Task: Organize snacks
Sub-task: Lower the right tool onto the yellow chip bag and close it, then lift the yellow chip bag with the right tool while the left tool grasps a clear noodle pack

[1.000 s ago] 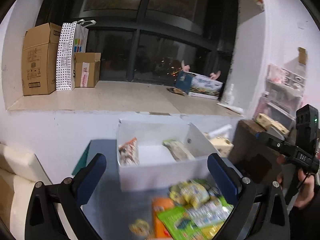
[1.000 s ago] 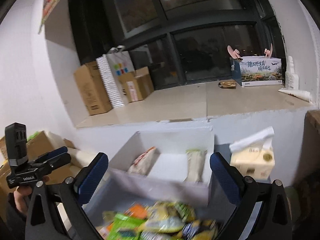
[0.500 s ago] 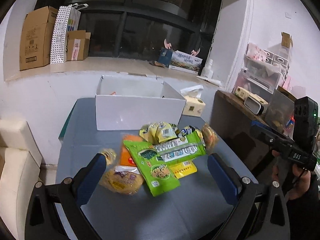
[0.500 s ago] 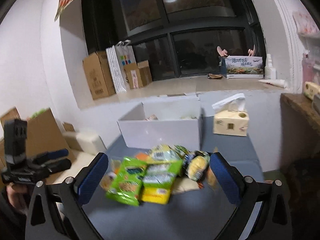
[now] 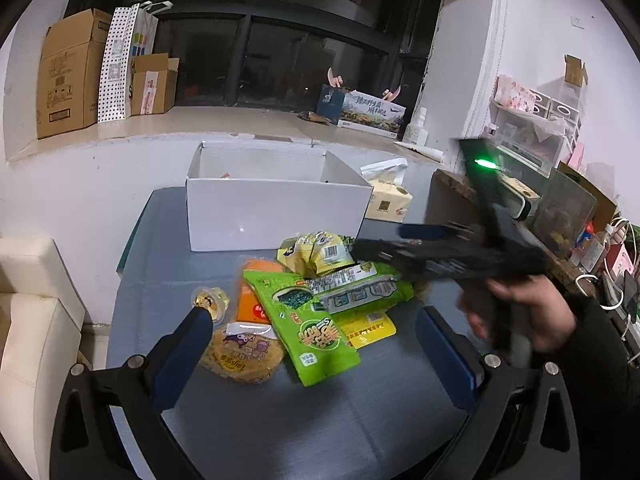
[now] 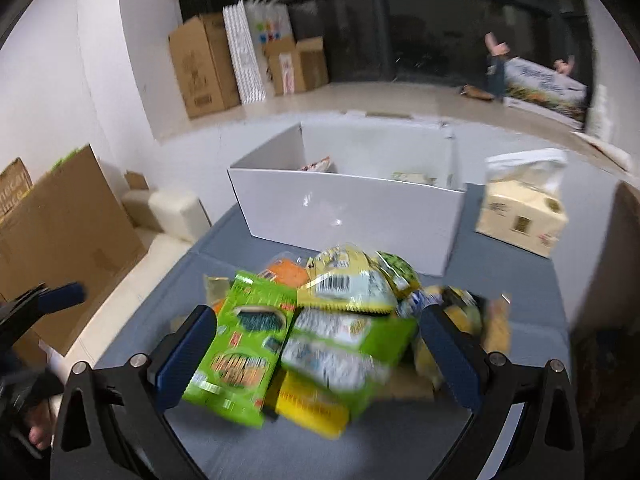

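You held both the left gripper [image 5: 312, 344] and right gripper [image 6: 318, 344] with jaws released; the snack pile [image 5: 320, 296] lay on the bench [image 5: 320, 420], white box [image 5: 276, 216] at its 12 o'clock.

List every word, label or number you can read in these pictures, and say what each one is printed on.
"野生菌": part of the Chinese print on the long box on the windowsill; the rest is unclear.
On the green packet: large stylised print, upside down, not readable.
On the yellow packet: a barcode, digits too small.
On the cardboard boxes and the tissue pack: print too small.
Right wrist view: everything is blurred.
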